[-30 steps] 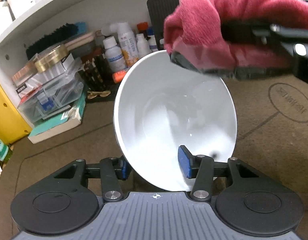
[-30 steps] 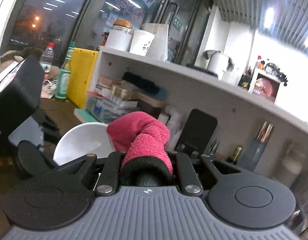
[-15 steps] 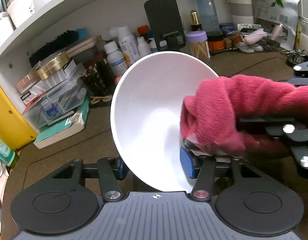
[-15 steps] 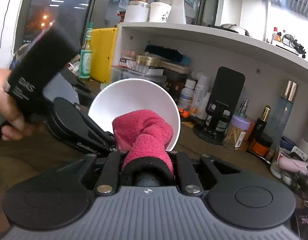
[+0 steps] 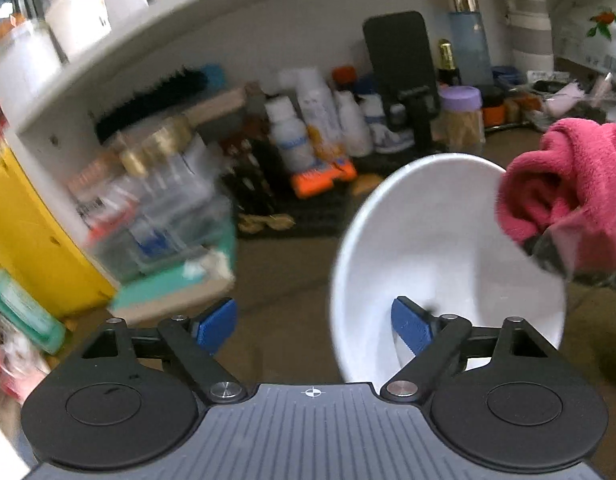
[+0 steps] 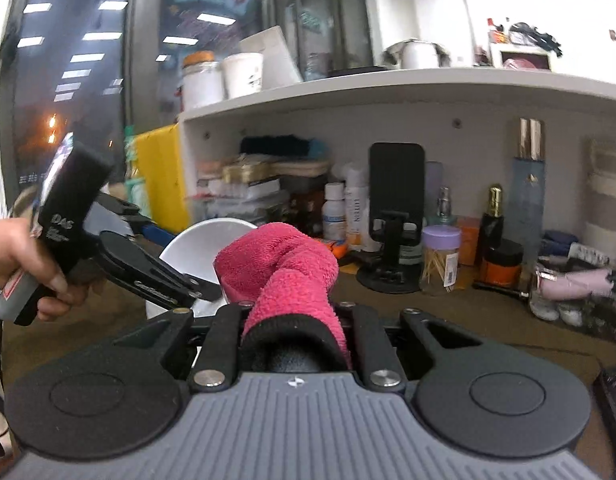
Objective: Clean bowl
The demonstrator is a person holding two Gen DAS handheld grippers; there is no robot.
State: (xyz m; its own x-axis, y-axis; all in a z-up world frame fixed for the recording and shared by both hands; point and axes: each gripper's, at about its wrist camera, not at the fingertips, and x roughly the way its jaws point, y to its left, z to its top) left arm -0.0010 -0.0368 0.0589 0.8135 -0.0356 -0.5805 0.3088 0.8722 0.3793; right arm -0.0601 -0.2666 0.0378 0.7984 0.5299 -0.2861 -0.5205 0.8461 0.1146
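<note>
The white bowl (image 5: 428,248) stands tilted on its side at the right of the left wrist view, its inside facing me. My left gripper (image 5: 312,326) is open. Its right blue pad (image 5: 410,326) reaches inside the bowl, and its left pad (image 5: 214,326) is well clear of the outer wall. The red cloth (image 5: 568,196) rests against the bowl's upper right rim. In the right wrist view my right gripper (image 6: 286,304) is shut on the red cloth (image 6: 280,264), which hides its fingertips. The bowl (image 6: 200,244) sits just behind it, with the left gripper (image 6: 168,280) over its rim.
A white shelf (image 6: 388,88) runs along the back, with bottles (image 6: 354,216), a black phone stand (image 6: 394,208) and jars under it. A yellow box (image 5: 24,240), a clear plastic box (image 5: 164,220) and a teal book (image 5: 176,284) lie left. A hand (image 6: 16,256) holds the left gripper.
My left gripper's fingers have spread wider and let go of the bowl's wall; the bowl now sits further right in its view. The cloth has moved from inside the bowl to its upper right rim.
</note>
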